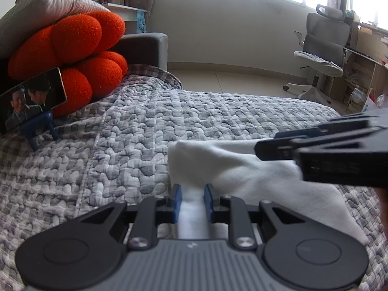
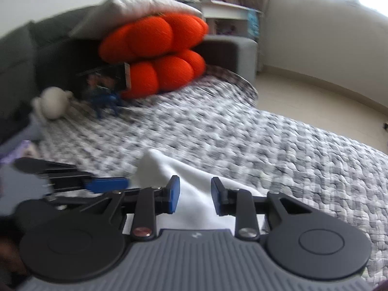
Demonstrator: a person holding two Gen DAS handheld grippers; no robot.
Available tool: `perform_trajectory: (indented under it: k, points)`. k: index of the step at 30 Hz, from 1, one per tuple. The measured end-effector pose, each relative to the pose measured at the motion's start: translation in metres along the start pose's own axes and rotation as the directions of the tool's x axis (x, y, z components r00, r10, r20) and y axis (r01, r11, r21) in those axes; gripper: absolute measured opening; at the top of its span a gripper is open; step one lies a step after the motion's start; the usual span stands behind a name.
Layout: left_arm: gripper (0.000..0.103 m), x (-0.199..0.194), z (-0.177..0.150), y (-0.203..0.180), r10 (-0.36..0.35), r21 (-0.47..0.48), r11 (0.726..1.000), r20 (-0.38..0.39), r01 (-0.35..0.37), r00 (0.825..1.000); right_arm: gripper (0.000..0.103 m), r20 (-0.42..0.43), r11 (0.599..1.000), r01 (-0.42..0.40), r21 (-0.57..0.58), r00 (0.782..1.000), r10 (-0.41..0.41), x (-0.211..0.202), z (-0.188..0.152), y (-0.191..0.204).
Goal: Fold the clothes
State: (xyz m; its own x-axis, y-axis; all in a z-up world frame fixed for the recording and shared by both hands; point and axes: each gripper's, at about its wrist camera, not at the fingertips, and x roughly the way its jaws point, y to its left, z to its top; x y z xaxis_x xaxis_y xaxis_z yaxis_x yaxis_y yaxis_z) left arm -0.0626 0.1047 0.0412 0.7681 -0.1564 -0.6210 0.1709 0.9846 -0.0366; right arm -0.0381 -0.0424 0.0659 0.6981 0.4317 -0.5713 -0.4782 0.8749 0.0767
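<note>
White cloth (image 1: 232, 167) lies on grey quilt (image 1: 135, 126), bunched, long side running 9 to 3 o'clock. Left gripper (image 1: 192, 202) pinches cloth strip between blue pads. Right gripper (image 2: 195, 197) spread apart, holding nothing, cloth just under it at 12 o'clock. Right one freer to grab.

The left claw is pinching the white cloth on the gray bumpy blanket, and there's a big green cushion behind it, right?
Almost. The left claw does pinch the white cloth on the gray bumpy blanket, but the big cushion behind is orange, not green. The left wrist view shows it clearly.
</note>
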Motion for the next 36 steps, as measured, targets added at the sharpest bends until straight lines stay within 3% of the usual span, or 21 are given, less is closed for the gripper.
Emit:
perform_trajectory:
  k: [6,11,14,18,22,26,32,36]
  points:
    - [0.021,-0.001,0.001,0.005,-0.018,-0.048,0.999,-0.010,0.017,1.000,0.027,-0.100,1.000,-0.008,-0.016,0.995,0.006,0.015,-0.012,0.002]
    - [0.022,-0.002,0.003,0.010,-0.027,-0.098,0.995,-0.011,0.026,1.000,0.027,-0.114,1.000,-0.005,-0.002,0.993,0.005,0.018,-0.010,0.000]
    - [0.021,-0.011,0.004,0.014,-0.016,-0.131,0.991,0.029,0.020,0.999,0.027,-0.122,1.000,-0.003,0.006,0.992,0.004,0.020,-0.009,-0.001]
    - [0.021,-0.019,0.006,0.023,-0.059,-0.178,0.981,0.073,0.071,0.996,0.027,-0.124,1.000,0.001,0.004,0.992,-0.001,0.021,-0.009,-0.001]
    - [0.022,-0.001,0.002,0.017,-0.049,-0.145,0.988,-0.022,0.045,0.999,0.027,-0.120,1.000,0.006,-0.004,0.993,-0.007,0.020,-0.009,0.000]
    - [0.022,0.000,0.001,0.007,-0.017,-0.067,0.998,-0.026,0.016,1.000,0.029,-0.118,1.000,0.012,-0.011,0.993,-0.013,0.019,-0.009,0.002]
    - [0.022,0.000,0.000,0.010,-0.020,-0.061,0.998,-0.030,0.018,0.999,0.033,-0.055,1.000,-0.011,0.003,0.998,0.011,0.000,-0.008,0.001]
    - [0.022,0.000,0.001,0.010,-0.021,-0.059,0.998,-0.032,0.019,0.999,0.032,-0.117,1.000,-0.005,0.007,0.993,0.006,0.011,-0.015,-0.002]
